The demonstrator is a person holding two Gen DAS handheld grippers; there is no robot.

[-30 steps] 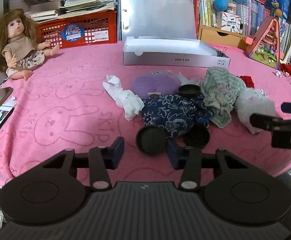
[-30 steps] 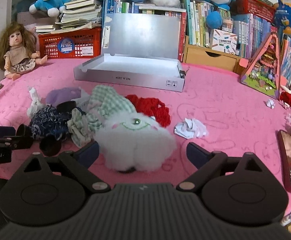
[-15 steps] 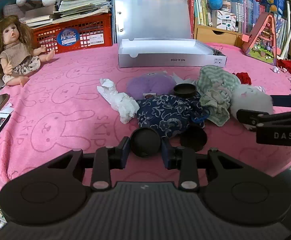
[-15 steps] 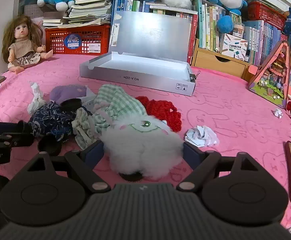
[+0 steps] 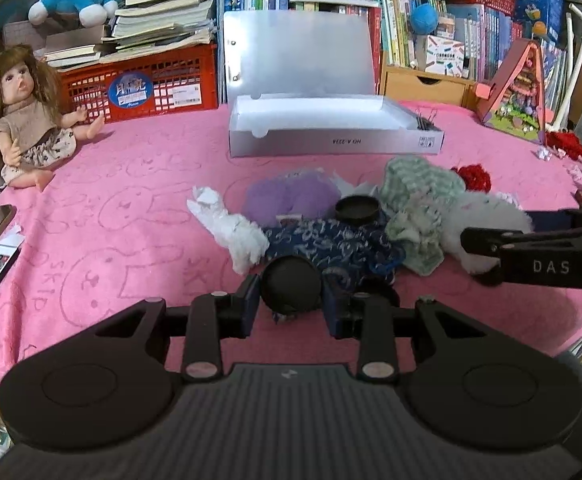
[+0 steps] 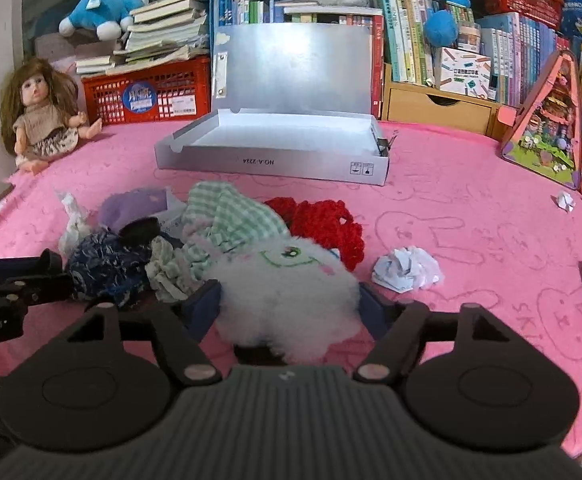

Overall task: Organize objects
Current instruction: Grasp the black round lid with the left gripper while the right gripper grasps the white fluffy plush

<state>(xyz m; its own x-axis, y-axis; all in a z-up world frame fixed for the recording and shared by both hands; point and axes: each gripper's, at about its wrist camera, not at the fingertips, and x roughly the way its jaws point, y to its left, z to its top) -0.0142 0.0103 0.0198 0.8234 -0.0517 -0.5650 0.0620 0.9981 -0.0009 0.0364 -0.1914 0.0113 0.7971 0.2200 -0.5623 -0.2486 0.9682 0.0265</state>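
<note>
While the left jaws clamp a black lid (image 5: 290,289), the right — just closing (pads touching) — flank white plush (image 6: 287,300).

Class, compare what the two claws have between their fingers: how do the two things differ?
The left claw is shut on a black cap: small, round, hard-looking. The right claw, whose jaws have just been closing, grips a white plush: bigger, fluffy, soft. Both sit low over the pink cloth.
</note>
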